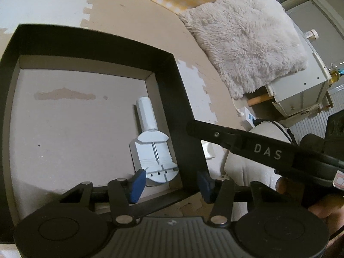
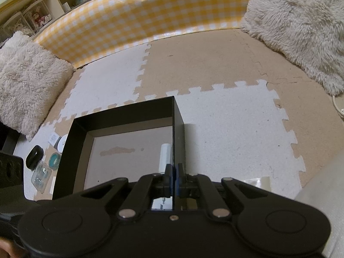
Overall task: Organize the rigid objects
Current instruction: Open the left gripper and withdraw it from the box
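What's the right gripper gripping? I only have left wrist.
Observer: The right gripper is shut on the right wall of the box, just in front of the white tool.
Operator: Anything still outside the box?
Observer: Yes, on the mat by its left wall: a black case, a teal disc and a clear case.
Operator: Only one cushion around?
Observer: No, a second cushion lies at the far left, against the checked barrier.
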### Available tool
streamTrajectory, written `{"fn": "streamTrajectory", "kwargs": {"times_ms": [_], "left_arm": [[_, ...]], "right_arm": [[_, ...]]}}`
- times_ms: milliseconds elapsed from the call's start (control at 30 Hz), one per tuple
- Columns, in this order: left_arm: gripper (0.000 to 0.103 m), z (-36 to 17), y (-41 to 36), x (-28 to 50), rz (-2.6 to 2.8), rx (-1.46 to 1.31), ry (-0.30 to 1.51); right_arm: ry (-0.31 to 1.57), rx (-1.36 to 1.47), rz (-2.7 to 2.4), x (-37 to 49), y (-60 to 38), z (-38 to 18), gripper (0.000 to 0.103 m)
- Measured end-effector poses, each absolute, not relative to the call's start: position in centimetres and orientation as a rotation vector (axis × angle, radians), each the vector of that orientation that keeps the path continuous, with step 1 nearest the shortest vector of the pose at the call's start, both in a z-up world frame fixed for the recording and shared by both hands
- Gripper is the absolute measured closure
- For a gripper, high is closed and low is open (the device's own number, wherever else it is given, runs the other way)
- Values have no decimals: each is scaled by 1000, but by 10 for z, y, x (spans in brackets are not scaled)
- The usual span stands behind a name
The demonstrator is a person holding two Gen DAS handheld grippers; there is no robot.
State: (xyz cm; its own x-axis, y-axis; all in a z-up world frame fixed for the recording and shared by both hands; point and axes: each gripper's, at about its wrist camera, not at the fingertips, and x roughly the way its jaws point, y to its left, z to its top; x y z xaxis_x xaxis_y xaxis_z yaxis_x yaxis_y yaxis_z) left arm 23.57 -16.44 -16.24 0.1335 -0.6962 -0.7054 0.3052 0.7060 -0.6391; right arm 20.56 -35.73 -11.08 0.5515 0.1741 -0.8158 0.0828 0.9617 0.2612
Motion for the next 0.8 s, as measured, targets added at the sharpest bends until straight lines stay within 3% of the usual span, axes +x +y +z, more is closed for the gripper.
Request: {"fn": "streamTrajectory", "kwargs": {"times_ms": [300, 800], "left_arm": [[49, -155, -165, 233, -731, -340, 1218], [16, -109, -151, 214, -672, -169, 1078]], "right_arm": [[989, 283, 55, 205, -357, -111, 99], [988, 282, 55, 205, -357, -111, 99]]}}
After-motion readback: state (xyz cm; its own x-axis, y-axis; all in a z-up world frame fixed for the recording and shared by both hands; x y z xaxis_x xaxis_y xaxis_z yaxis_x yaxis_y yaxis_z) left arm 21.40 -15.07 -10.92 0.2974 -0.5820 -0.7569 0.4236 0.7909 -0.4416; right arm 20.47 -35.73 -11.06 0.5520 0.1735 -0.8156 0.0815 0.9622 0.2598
